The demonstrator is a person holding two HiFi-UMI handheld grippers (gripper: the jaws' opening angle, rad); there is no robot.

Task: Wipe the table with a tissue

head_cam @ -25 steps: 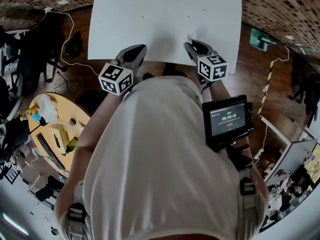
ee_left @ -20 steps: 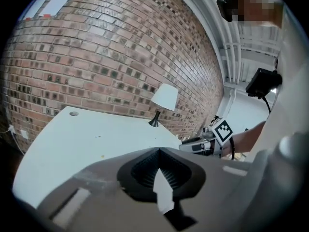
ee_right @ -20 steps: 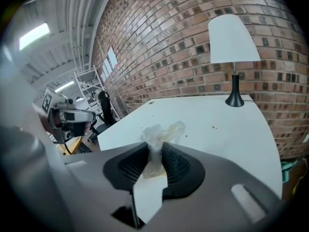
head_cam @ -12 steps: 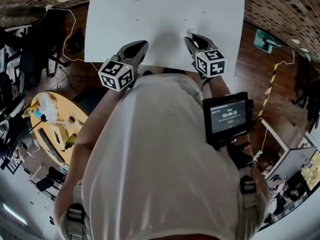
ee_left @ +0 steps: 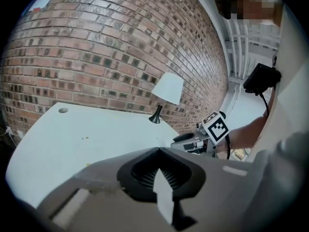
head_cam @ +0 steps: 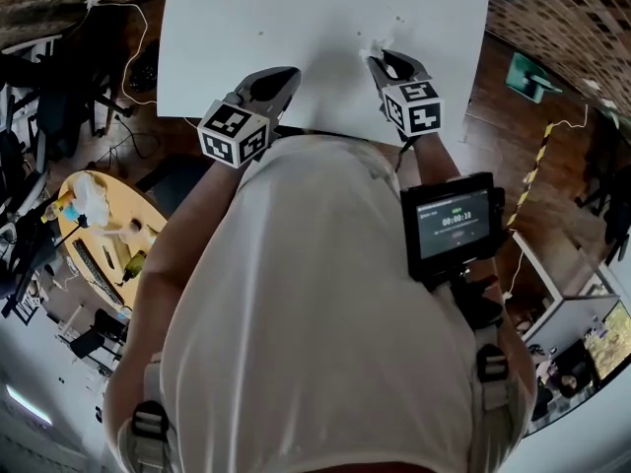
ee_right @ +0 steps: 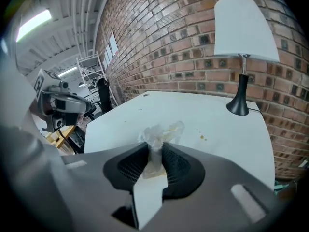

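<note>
Matt table (head_cam: 296,18), crumpled paper tissue (ee_right: 159,132), rough brick wall (ee_right: 169,47)

Wall: a red-brown brick wall (ee_right: 169,42) stands straight ahead of the right gripper (head_cam: 381,57), past the table's far edge.
Table: a broad white table (head_cam: 296,28) lies under that tool's tip.
Lamp: a table lamp (ee_right: 244,33) with a white shade and black foot stands ahead and to the right, on the far corner.
Floor: a dark wooden floor (head_cam: 493,97) shows on either side.
Behind the left gripper (head_cam: 286,73): a round yellow table (head_cam: 99,227), cluttered.
Light: ceiling strip lights (ee_right: 36,21) sit high to the right gripper's left.

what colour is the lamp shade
The shade is white, on a black stand; it shows best in the right gripper view.
</note>
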